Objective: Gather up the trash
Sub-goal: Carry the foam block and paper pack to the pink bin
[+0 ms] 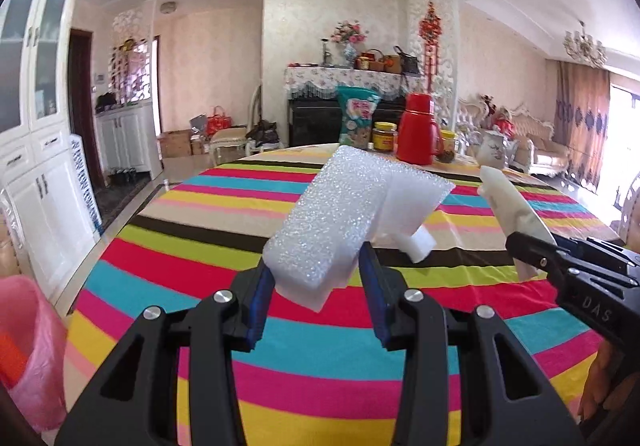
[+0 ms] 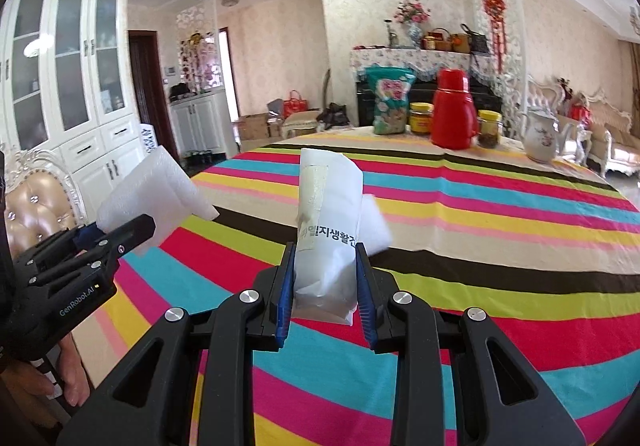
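Observation:
My left gripper (image 1: 316,278) is shut on a white foam block (image 1: 324,222) and holds it above the striped tablecloth (image 1: 200,286). The foam also shows in the right wrist view (image 2: 148,194), at the left, in the left gripper (image 2: 120,242). My right gripper (image 2: 324,278) is shut on a white paper packet with Korean print (image 2: 326,230), held upright over the table. In the left wrist view the packet (image 1: 516,214) and the right gripper (image 1: 532,250) are at the right. A small white foam piece (image 1: 420,244) lies on the cloth.
A pink-lined bin (image 1: 28,346) stands at the lower left, beside the table. At the table's far edge stand a snack bag (image 2: 390,102), a yellow-lidded jar (image 2: 420,118), a red thermos (image 2: 454,114), another jar (image 2: 489,128) and a white teapot (image 2: 542,136). A padded chair (image 2: 36,202) stands at the left.

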Demonstrator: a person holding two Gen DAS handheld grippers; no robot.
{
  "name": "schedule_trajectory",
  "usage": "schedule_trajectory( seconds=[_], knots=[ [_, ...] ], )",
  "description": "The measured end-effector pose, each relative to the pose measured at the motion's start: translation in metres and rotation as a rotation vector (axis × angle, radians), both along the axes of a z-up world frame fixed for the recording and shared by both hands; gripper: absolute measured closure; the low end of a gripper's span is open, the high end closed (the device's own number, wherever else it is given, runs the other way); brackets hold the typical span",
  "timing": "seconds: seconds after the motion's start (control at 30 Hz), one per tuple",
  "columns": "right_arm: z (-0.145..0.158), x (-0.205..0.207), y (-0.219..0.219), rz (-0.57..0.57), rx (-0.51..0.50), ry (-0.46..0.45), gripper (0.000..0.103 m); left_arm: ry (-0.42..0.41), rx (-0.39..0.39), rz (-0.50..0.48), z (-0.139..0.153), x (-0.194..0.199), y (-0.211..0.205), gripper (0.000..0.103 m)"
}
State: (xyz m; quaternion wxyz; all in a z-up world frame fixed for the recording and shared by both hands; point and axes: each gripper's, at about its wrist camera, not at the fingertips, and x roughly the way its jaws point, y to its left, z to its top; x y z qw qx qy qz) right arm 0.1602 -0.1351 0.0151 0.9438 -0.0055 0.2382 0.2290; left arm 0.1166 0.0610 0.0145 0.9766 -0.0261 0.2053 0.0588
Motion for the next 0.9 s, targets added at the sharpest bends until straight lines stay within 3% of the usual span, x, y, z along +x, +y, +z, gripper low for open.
schedule_trajectory(
  seconds=[0.5,0.9],
  knots=[
    [0.007,-0.027,0.118,0.263,-0.012,-0.005,0.073,0.017,0.023,0.148,-0.003,-0.073,0.086,0.062],
    [0.010,-0.062,0.230,0.502,-0.056,-0.011,0.073,0.037,0.046,0.354,-0.010,-0.145,0.184,0.062]
  ],
)
